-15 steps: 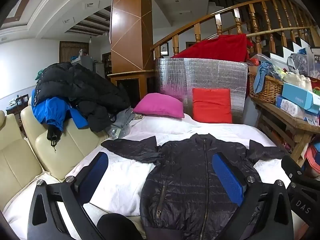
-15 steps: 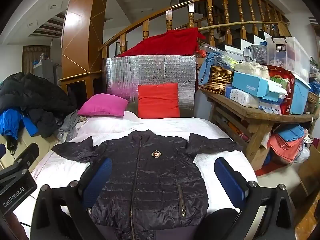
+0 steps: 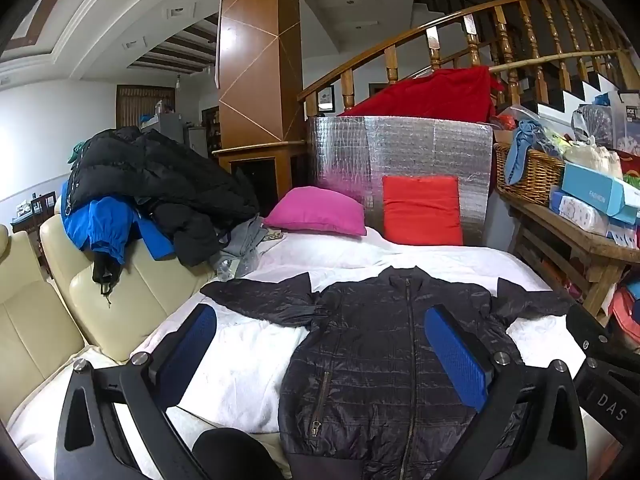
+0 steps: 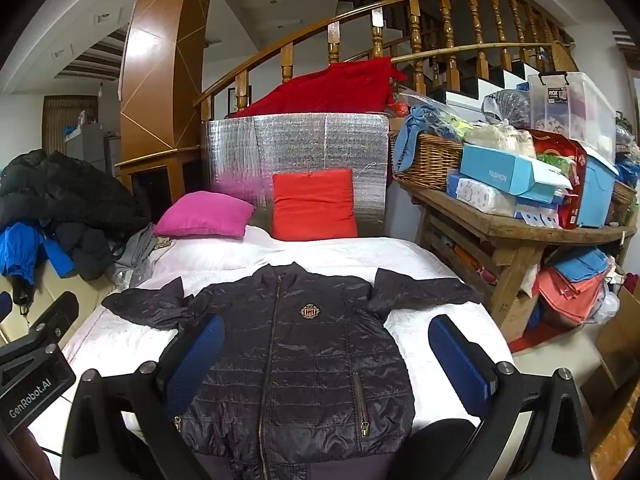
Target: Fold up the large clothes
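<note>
Black jacket (image 4: 296,356) flat on white bed (image 4: 400,256) mid-frame, left claw (image 3: 320,344) and right claw (image 4: 324,350) both apart above its hem, wicker basket (image 4: 430,160) of clothes upper right

One dark quilted jacket (image 4: 296,356), two cushions, pink (image 4: 204,215) and red (image 4: 314,205), one wicker basket (image 4: 430,158), two hand-held grippers, left (image 3: 320,350), right (image 4: 326,354)

A dark navy, almost black quilted puffer jacket (image 4: 304,356) with stitched horizontal bands and a small gold crest on its chest lies on a white textured bed cover (image 4: 420,264), framed by each gripper's black arms and bright blue finger pads (image 4: 460,360). Behind it sit a magenta cushion (image 4: 204,216), a red-orange square cushion (image 4: 314,204) and a shiny silver foil panel (image 4: 296,148) with a grid pattern. The cream leather sofa (image 3: 108,300) carries a heap of black and royal-blue coats (image 3: 132,192), and a light blue cardboard box (image 4: 504,172) rests by a tan woven wicker basket (image 4: 432,156).
</note>
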A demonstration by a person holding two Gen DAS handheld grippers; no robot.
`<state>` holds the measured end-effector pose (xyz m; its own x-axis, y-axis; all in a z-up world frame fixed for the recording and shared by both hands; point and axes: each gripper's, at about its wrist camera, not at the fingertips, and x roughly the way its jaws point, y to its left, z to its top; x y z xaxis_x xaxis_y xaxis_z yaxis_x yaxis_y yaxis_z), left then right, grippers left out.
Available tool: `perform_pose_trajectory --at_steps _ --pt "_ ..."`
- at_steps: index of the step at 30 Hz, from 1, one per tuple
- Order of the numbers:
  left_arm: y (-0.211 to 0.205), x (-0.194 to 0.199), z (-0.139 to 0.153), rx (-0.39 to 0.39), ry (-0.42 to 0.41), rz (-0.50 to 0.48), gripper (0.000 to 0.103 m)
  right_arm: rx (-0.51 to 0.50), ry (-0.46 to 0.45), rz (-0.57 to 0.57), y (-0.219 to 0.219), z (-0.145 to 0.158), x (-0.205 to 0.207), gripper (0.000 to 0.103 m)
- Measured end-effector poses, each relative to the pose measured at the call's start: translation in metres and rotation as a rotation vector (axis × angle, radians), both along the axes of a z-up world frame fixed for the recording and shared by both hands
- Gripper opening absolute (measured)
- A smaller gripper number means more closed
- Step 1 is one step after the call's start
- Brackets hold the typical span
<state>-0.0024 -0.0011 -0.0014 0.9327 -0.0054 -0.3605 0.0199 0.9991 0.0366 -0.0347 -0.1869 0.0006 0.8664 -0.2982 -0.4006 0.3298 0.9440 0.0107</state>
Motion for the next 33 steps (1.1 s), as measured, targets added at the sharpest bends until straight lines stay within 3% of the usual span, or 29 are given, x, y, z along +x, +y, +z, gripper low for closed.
perform_pose_trajectory --at_steps 33 --pt "-0.0004 0.0061 -0.006 -0.004 0.027 -0.007 0.103 0.008 0.004 -0.002 -0.0003 -0.0092 0.0024 0.103"
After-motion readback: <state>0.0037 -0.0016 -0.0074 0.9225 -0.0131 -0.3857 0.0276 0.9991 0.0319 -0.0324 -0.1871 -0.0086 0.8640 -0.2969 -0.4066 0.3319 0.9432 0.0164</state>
